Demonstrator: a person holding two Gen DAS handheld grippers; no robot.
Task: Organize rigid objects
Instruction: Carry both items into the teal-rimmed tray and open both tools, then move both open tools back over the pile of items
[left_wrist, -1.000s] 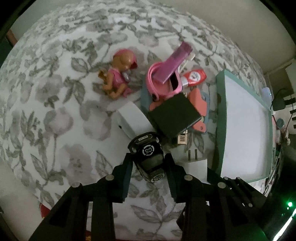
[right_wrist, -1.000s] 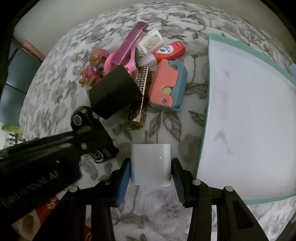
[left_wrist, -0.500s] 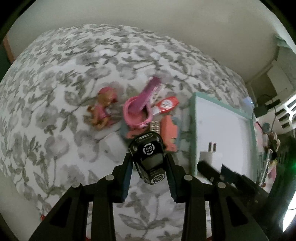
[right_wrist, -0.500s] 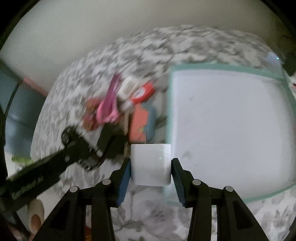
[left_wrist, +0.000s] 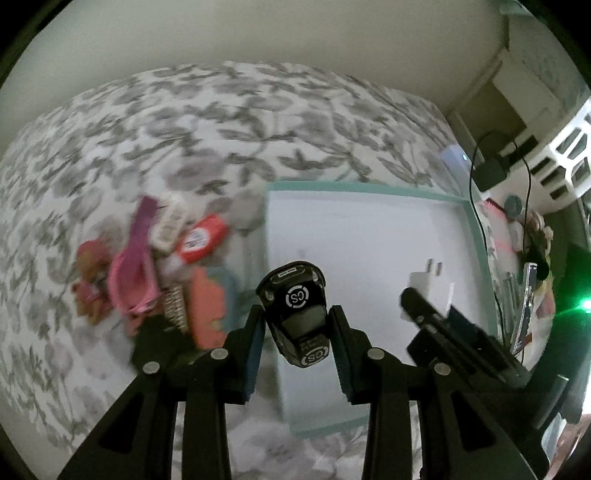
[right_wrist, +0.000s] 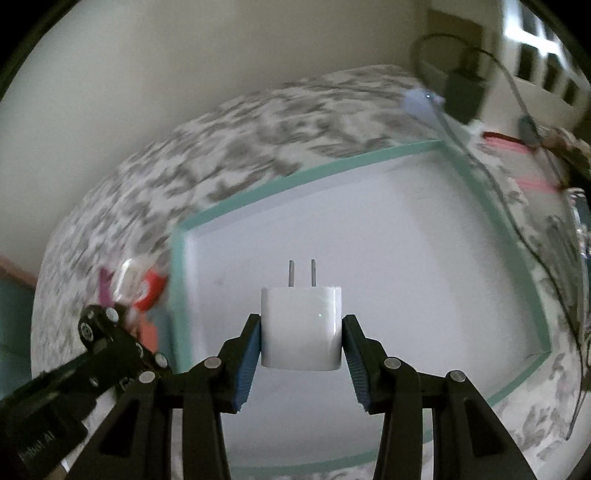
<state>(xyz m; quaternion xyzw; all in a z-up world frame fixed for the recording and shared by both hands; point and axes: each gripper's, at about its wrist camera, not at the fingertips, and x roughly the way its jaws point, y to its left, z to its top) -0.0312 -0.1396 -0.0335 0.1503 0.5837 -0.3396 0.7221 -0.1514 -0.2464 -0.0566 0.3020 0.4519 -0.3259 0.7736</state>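
Note:
My left gripper (left_wrist: 295, 325) is shut on a black toy car (left_wrist: 297, 310) and holds it above the left edge of the white tray with a teal rim (left_wrist: 369, 188). My right gripper (right_wrist: 301, 332) is shut on a white plug charger (right_wrist: 300, 328), prongs forward, held over the tray (right_wrist: 295, 173). The charger also shows in the left wrist view (left_wrist: 430, 286). A pile lies left of the tray: a pink doll (left_wrist: 88, 291), a pink handled toy (left_wrist: 133, 273), a red tube (left_wrist: 199, 240) and an orange and blue toy (left_wrist: 210, 306).
The floral bedspread (left_wrist: 184, 129) surrounds the tray. Black cables and a charger block (left_wrist: 491, 170) lie at the far right by a white lattice basket (left_wrist: 569, 147). The wall stands behind the bed.
Both grippers have lifted and swung right from the pile to over the tray, each carrying its object. The views are blurred by the motion.

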